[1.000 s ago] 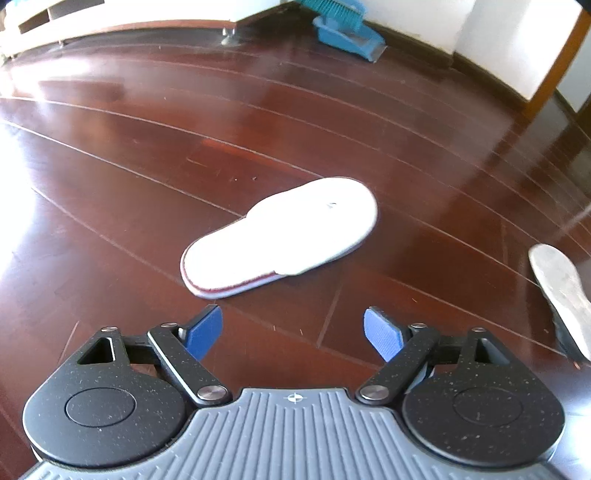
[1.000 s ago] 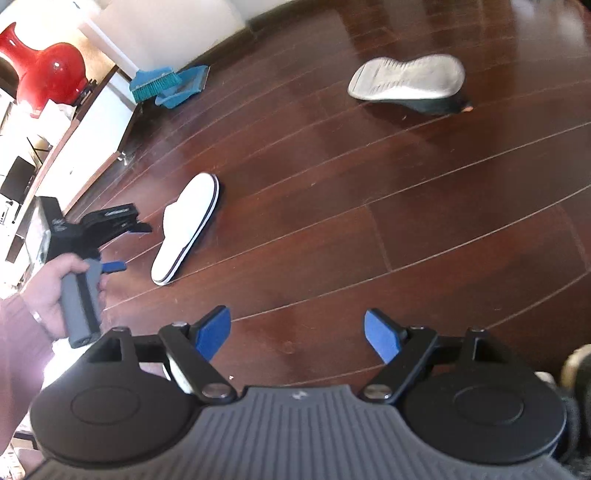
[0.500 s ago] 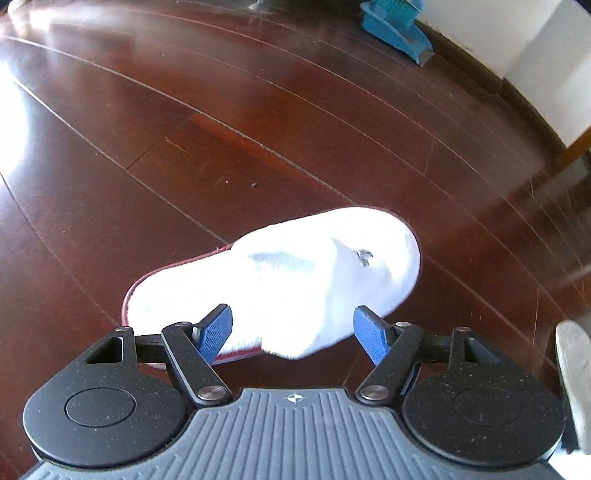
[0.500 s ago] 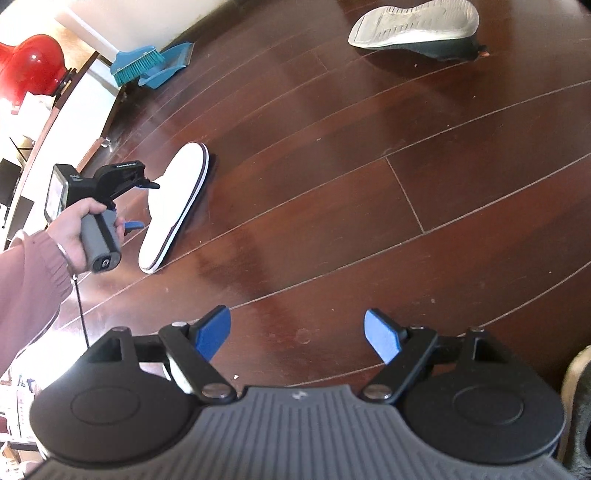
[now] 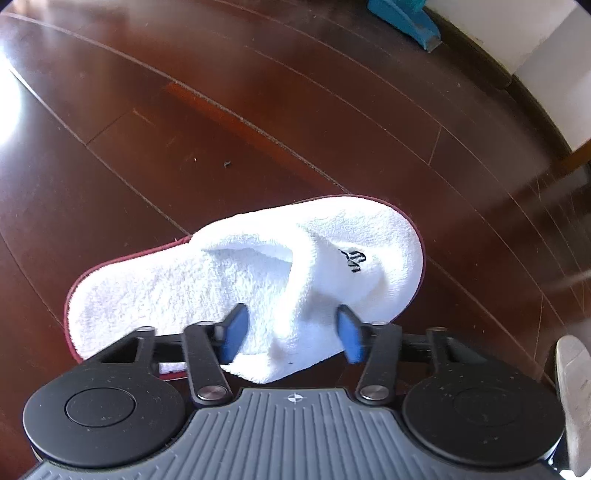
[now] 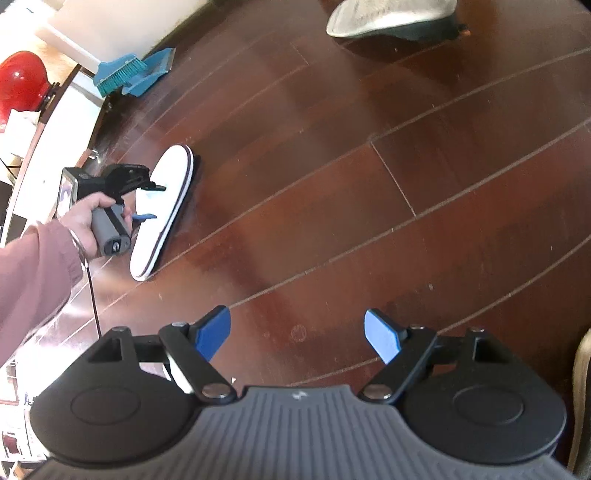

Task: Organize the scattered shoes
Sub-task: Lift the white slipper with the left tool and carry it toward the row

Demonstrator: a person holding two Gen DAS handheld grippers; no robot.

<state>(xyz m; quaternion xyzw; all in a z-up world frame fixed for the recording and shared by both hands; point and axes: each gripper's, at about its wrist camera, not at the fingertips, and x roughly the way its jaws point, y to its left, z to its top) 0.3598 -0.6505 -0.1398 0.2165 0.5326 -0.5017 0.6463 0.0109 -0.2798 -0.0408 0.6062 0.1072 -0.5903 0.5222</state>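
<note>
White terry cloth now fills the gap between my left fingers (image 5: 236,332): a second ago the white towelling slipper with the dark red edging (image 5: 258,273) lay well ahead of my left gripper (image 5: 291,334) on the dark wooden floor (image 5: 184,129), and I have come down until the upper's folded edge sits between the blue pads. They have drawn in a little yet stand apart, close on each side of the cloth; I cannot tell whether they touch it. The slipper rests flat on the floor, toe to the far right. My right gripper (image 6: 297,334) hangs over bare boards, fingers wide apart and empty. Far off lies a grey-soled dark shoe tipped on its side (image 6: 391,18). I judge the pick is ready; closing comes next.
</note>
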